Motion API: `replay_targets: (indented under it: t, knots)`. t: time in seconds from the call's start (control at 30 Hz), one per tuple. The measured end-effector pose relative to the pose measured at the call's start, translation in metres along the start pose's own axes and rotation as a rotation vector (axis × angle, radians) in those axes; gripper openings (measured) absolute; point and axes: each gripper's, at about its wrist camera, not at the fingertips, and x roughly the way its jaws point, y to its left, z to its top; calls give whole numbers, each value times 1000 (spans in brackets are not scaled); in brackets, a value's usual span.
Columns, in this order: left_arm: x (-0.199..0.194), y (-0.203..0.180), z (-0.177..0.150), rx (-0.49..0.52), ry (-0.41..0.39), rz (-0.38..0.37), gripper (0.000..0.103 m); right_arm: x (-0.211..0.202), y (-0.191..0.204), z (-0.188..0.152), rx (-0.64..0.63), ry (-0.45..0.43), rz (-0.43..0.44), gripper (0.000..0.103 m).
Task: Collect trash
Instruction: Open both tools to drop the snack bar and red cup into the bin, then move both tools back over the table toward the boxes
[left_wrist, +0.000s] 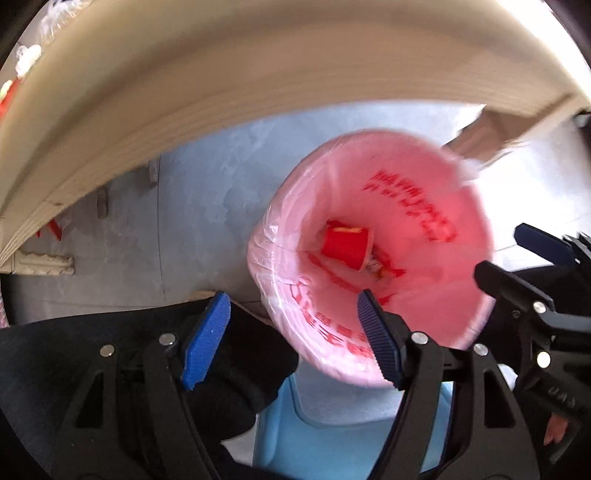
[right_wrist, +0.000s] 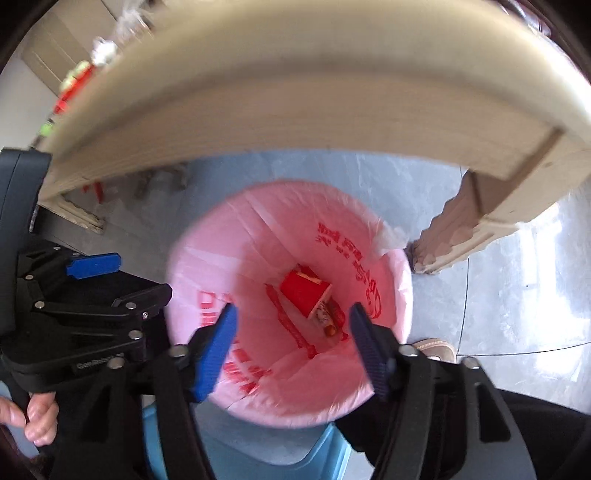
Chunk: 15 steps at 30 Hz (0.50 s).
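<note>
Both views look down into a bin lined with a pink plastic bag (right_wrist: 258, 391) printed with red text, standing on a grey floor (right_wrist: 498, 295) just below the edge of a pale wooden table (right_wrist: 295, 92). Trash sits at the bottom of the bag: a red carton (right_wrist: 303, 291) lying tilted, with small wrappers (right_wrist: 327, 319) touching it on its lower right side; details of those too blurred to tell. Left hand-held gripper (left_wrist: 291, 339) has its jaws apart with nothing between the blue pads; 1 pad overlaps the near rim of the bag in view, the other sits over dark clothing. Right hand-held gripper (right_wrist: 293, 347) is also spread wide and empty, both pads framing the bag's opening from above, not touching the trash. Each gripper shows in the other's view beside the bin. A light blue plastic seat (right_wrist: 266, 458) sits just under the bin's near side. Fingers of the person's hand (right_wrist: 33, 417) show at the lower left of the right wrist view. A table leg (right_wrist: 454, 229) stands just right of the bin. Red and white items (left_wrist: 22, 62) on the tabletop at far left, blurred.
</note>
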Motion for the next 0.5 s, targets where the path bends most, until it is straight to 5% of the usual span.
replay_targets:
  t: [0.07,0.3,0.5]
  knots:
    - [-39,4,-6,33,-73,-18,70,-27,3,-1,-2,-44,8,83]
    - [-218,39,-7,175,-467,-84,91,-167,10,21,-59,-241,55,94]
    - [-317,55,17,410,-646,-11,96,-278,12,66,-86,-383,111,96]
